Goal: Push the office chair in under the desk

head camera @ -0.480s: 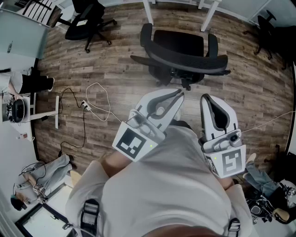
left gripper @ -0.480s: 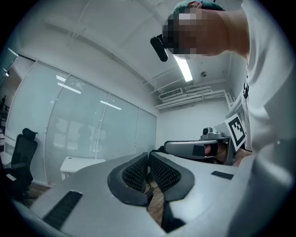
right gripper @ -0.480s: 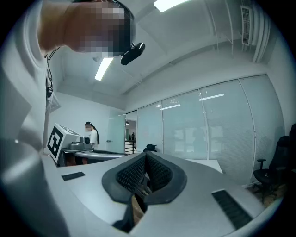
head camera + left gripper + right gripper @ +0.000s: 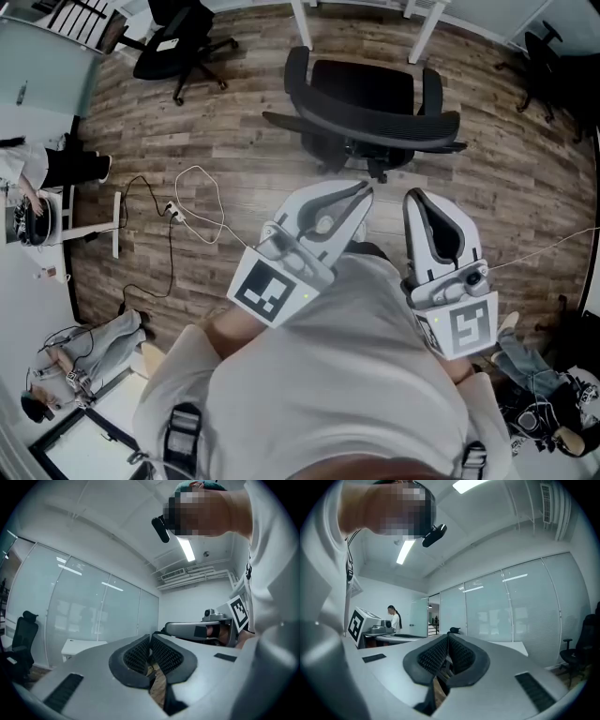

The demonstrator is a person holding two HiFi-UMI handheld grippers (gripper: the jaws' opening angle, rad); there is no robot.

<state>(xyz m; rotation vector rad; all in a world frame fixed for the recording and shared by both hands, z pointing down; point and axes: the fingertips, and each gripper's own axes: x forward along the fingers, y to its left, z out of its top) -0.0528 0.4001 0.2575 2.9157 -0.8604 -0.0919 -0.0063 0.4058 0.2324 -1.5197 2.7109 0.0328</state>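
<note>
The black office chair [image 4: 366, 98] stands at the top middle of the head view, with its mesh backrest [image 4: 375, 127] turned toward me and its seat toward the white desk legs [image 4: 302, 23]. Both grippers are held out level in front of my body, short of the backrest and not touching it. My left gripper [image 4: 361, 192] is shut with nothing in it, and its ribbed pads [image 4: 140, 652] meet. My right gripper [image 4: 418, 200] is also shut and empty, its pads [image 4: 461, 654] pressed together. The chair itself does not show in either gripper view.
A second black chair [image 4: 178, 37] stands at the top left and a third [image 4: 544, 56] at the top right. A white cable [image 4: 202, 202] loops over the wooden floor beside a desk foot [image 4: 116, 225]. A person [image 4: 56, 169] sits at the left; bags and clutter [image 4: 544, 384] lie at the lower right.
</note>
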